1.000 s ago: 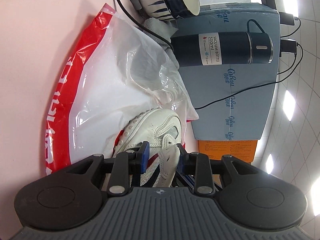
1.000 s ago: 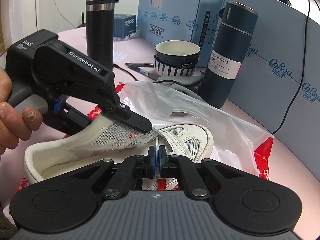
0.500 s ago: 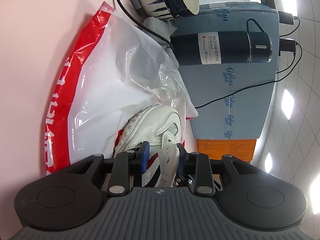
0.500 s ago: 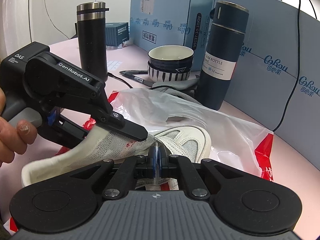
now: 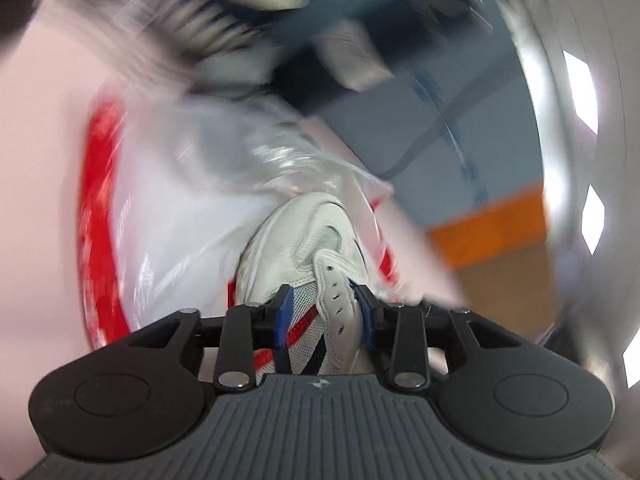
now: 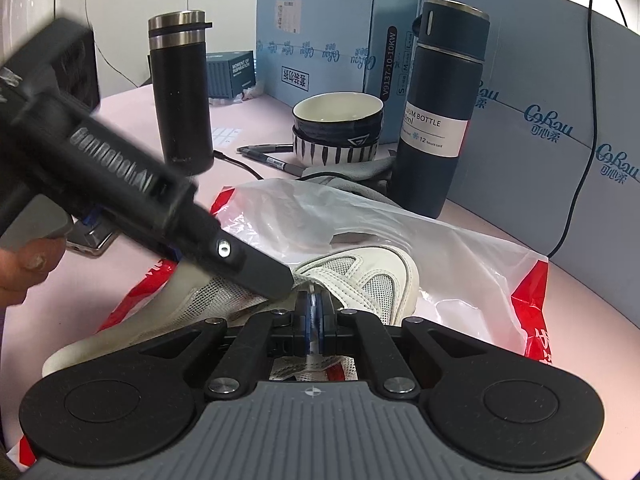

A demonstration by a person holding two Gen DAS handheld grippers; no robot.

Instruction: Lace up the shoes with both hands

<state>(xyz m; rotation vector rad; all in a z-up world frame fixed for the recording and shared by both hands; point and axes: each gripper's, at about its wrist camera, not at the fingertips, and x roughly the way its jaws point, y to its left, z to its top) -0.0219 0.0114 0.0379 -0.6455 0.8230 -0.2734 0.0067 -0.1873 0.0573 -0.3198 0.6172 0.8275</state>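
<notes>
White sneaker lies on the red-and-white plastic bag, toe pointing toward the navy vacuum bottle, heel nearest the camera. Right gripper is clenched on something thin at the eyelet area, can't tell what. Left gripper slants down over the shoe's tongue, jaws opening, straddling the upper, blurry.
</notes>
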